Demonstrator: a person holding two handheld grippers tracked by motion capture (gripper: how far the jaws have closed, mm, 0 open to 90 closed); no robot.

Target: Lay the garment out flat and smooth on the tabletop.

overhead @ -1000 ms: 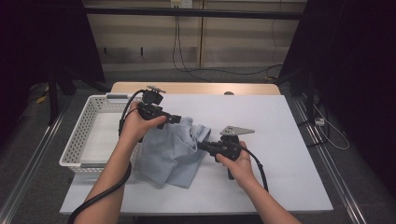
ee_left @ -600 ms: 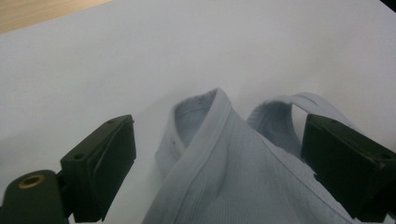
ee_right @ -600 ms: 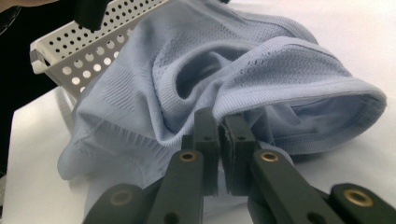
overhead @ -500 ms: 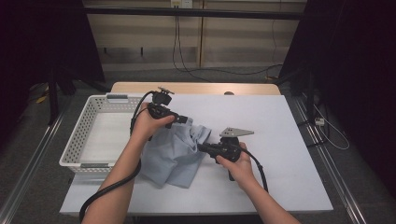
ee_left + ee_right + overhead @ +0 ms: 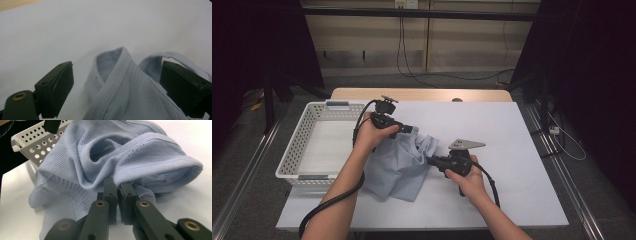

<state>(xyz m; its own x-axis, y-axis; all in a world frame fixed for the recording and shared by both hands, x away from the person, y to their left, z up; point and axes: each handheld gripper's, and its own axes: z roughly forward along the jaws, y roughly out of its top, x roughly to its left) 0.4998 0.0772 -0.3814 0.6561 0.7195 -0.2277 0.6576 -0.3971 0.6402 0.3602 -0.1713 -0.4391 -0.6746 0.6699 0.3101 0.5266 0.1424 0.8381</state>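
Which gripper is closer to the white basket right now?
Left. The left gripper hovers open over the light blue garment, just beside the white basket; the right gripper pinches the garment farther away.

White table carried two things. White perforated basket sat at table's left edge, just left of light blue garment. Garment lay crumpled near table's middle, its left side close to basket, perhaps touching; contact unclear from high view.
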